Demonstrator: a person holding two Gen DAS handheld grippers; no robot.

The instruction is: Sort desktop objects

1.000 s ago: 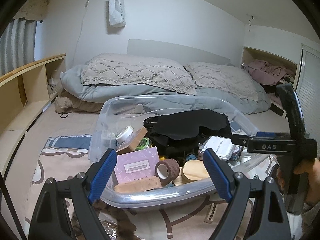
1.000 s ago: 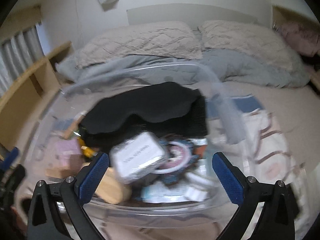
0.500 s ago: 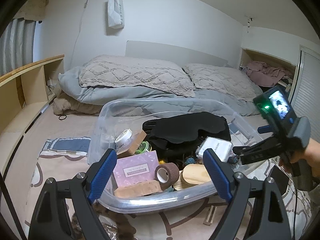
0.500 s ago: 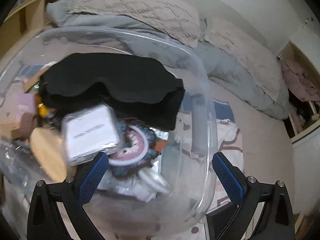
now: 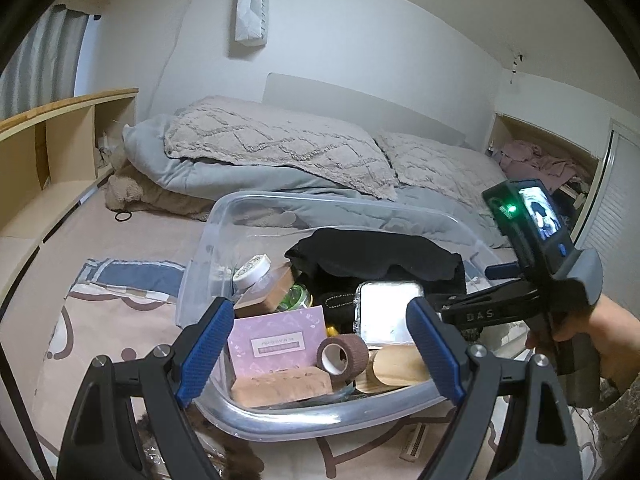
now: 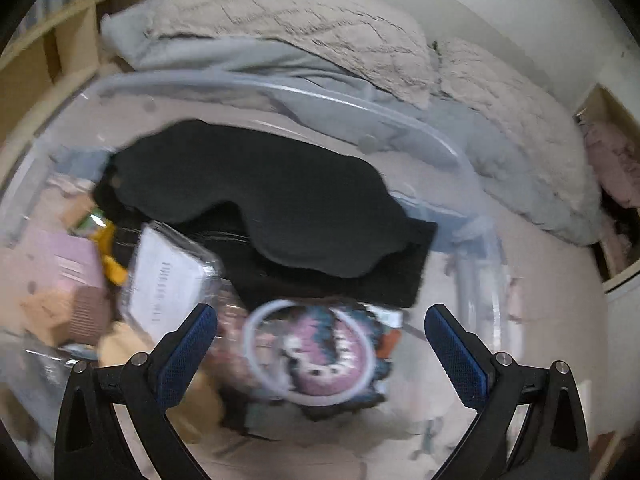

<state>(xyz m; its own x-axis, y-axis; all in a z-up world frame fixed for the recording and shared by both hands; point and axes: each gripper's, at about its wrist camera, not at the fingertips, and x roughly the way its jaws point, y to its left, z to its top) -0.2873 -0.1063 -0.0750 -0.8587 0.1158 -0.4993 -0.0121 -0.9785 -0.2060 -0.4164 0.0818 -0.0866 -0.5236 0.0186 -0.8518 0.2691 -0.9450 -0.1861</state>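
Fingers [image 6: 456,356]: ribbed blue pads | bin [image 5: 280,416]: clear plastic | mask [image 6: 256,192]: soft black

Clear glossy plastic bin [image 5: 224,240], centre frame; rim smooth, catching highlights. Matt black cloth eye mask [image 5: 372,252] draped on top, soft-looking. Brown roll of tape [image 5: 342,356], woven, rough texture. Lilac card box [image 5: 276,340], matt, printed label. Pale wooden lid [image 5: 396,368] at lower right of the bin, smooth grain. Shiny clear packet [image 6: 168,276] with white paper insert, left of centre. Left tongs [image 5: 320,352]: blue textured pads, matt black plastic arms, small metal screws. Quilted beige bedspread [image 5: 276,148], upper centre, stitched.
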